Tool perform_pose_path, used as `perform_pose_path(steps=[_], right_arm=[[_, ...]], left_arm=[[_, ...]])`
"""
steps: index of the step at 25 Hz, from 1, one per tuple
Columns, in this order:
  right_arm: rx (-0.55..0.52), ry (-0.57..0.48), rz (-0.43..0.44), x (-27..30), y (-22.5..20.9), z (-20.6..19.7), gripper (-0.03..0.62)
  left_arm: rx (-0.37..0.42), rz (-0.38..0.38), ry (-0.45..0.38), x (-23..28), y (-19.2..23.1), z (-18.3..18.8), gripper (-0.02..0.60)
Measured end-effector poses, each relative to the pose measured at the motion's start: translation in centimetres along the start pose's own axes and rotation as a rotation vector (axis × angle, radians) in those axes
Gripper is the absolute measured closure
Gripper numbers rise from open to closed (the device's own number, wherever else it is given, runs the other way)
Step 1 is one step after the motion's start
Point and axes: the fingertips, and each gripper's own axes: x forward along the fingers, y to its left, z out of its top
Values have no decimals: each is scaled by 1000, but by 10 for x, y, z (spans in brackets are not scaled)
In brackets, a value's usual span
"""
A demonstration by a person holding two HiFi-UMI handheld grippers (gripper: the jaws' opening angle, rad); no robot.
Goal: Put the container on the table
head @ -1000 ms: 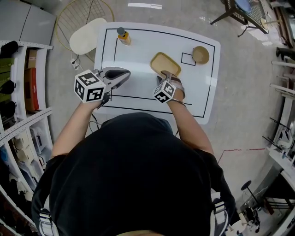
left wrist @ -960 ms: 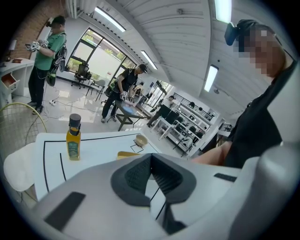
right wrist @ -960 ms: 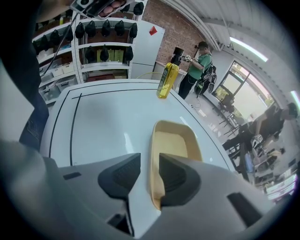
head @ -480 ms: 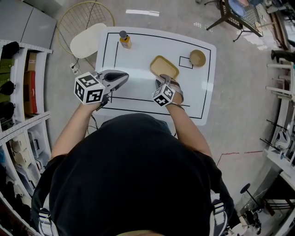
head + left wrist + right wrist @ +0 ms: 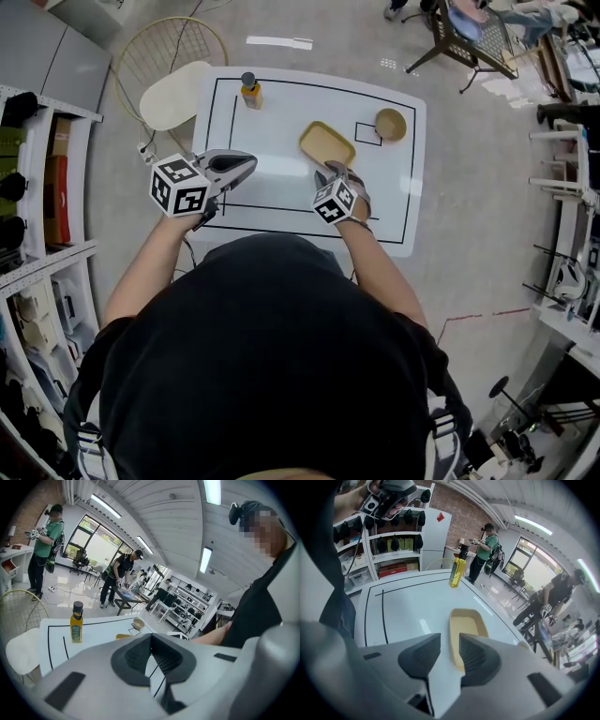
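On the white tabletop (image 5: 281,197) the yellow container (image 5: 327,143) lies flat, as our task wants. Our right hand-held gripper (image 5: 329,172) has drawn back from its near rim, jaws a narrow gap apart and empty. Our left hand-held gripper (image 5: 250,161) hovers closed, holding nothing.

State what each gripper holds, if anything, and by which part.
Nothing is held. The left gripper is shut on nothing; the right gripper is open, the yellow container lying on the table by its jaws.
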Motion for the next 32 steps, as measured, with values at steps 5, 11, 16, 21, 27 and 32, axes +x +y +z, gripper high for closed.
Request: perform_pose_path(steps=[5,11,16,21,27,32], right_arm=[[23,-16,-25,-18,-8,4,468],[61,-43,-52,-40,-16,9,468],[98,-57,-76,-60,-25,9,468],[127,-84,-92,-81,-33,16,468],[157,-127,-97,-103,-32,27,471],[169,-167,-100,-122,-31,39,473]], left_arm=[[14,-4,-15,-5,-7,2,574],[26,-17,-35,-12,-16,4,574],[32,-13,-55,-22,-20,4,574],[22,-1,-76,-35,-23,1,574],[32,16,-82,-45,-29,-3,574],[50,25,-89,-52,-36,-4,574]])
